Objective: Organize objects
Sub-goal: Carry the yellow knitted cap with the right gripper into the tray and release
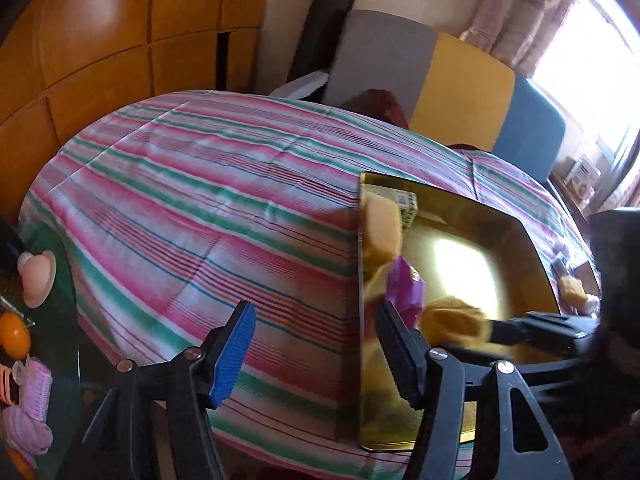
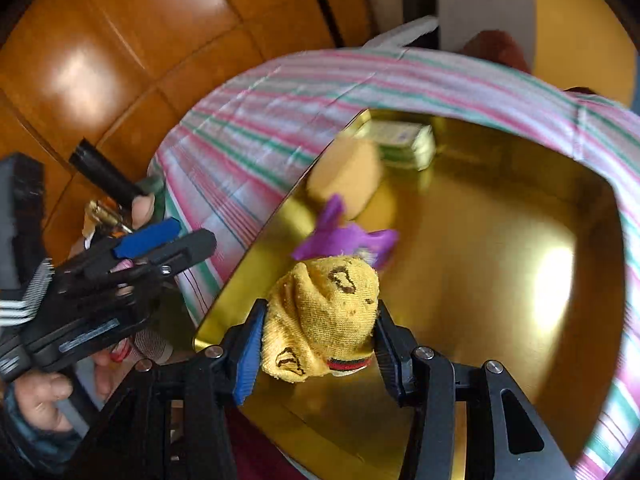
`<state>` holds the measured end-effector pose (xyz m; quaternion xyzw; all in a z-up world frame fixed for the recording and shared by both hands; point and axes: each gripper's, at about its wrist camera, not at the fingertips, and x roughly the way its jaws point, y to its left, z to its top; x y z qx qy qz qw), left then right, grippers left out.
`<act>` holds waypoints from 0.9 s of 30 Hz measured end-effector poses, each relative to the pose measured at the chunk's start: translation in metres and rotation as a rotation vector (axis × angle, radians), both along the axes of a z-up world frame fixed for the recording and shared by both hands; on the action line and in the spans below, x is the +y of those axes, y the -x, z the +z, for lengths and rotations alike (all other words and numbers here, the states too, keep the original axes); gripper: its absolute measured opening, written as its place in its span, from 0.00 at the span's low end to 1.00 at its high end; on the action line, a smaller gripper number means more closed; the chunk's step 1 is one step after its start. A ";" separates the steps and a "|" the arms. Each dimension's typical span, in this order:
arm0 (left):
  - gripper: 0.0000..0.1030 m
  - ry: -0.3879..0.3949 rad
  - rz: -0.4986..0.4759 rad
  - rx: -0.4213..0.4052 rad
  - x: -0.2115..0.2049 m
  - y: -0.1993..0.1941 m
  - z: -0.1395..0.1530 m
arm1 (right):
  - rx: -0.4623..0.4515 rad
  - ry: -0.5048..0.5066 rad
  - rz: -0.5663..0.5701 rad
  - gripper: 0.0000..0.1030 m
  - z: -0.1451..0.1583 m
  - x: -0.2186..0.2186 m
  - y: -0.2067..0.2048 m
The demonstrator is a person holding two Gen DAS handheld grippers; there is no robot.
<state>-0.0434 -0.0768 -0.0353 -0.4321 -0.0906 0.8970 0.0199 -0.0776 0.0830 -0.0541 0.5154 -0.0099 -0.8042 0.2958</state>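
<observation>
My right gripper (image 2: 320, 356) is shut on a bunched yellow sock (image 2: 324, 312) with brown marks and a red-green cuff, just above the near part of a shiny gold tray (image 2: 500, 280). On the tray lie a purple wrapper (image 2: 344, 236), a yellow sponge (image 2: 344, 176) and a green-white box (image 2: 404, 140). My left gripper (image 1: 316, 354) stands open over the striped tablecloth (image 1: 200, 208), just left of the gold tray (image 1: 512, 248), with nothing between its fingers. In the left wrist view the right gripper (image 1: 492, 326) reaches in from the right with the yellow sock (image 1: 452, 320).
A glass side table (image 1: 60, 320) at the left carries pink items (image 1: 34, 396) and an orange object (image 1: 14, 338). Grey (image 1: 380, 60), yellow (image 1: 464, 84) and blue (image 1: 528, 128) chair backs stand behind the table. Wooden cabinet panels (image 1: 100, 40) fill the back left.
</observation>
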 end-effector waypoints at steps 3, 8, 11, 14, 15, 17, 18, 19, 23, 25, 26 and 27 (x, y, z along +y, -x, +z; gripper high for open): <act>0.61 -0.004 0.021 -0.004 -0.007 0.001 -0.002 | -0.007 -0.026 0.009 0.55 -0.015 -0.024 0.012; 0.62 -0.013 0.041 0.004 -0.015 0.001 -0.001 | -0.007 0.027 0.002 0.70 -0.018 -0.030 0.019; 0.62 -0.009 0.049 0.008 -0.017 0.001 0.001 | 0.023 0.034 0.001 0.78 -0.011 -0.022 0.014; 0.62 -0.007 0.047 0.022 -0.017 0.000 0.005 | 0.041 0.046 -0.012 0.85 -0.003 -0.012 0.011; 0.62 -0.006 0.041 0.029 -0.016 0.000 0.007 | 0.053 0.044 -0.020 0.88 0.001 -0.007 0.009; 0.65 0.001 0.026 0.043 -0.011 -0.002 0.010 | 0.075 0.037 -0.039 0.92 0.009 0.003 0.004; 0.66 0.000 0.018 0.047 -0.009 -0.002 0.011 | 0.089 0.032 -0.052 0.96 0.013 0.010 0.001; 0.69 -0.002 0.005 0.054 -0.005 -0.003 0.013 | 0.103 0.032 -0.064 1.00 0.017 0.015 -0.002; 0.71 0.014 -0.039 0.087 0.010 -0.008 0.023 | 0.160 0.031 -0.141 1.00 0.036 0.048 -0.015; 0.72 0.014 -0.064 0.101 0.019 -0.011 0.027 | 0.185 0.028 -0.187 1.00 0.043 0.066 -0.021; 0.72 0.014 -0.079 0.106 0.023 -0.012 0.029 | 0.194 0.025 -0.209 1.00 0.046 0.075 -0.023; 0.72 0.016 -0.091 0.111 0.027 -0.013 0.031 | 0.202 0.020 -0.230 1.00 0.048 0.084 -0.026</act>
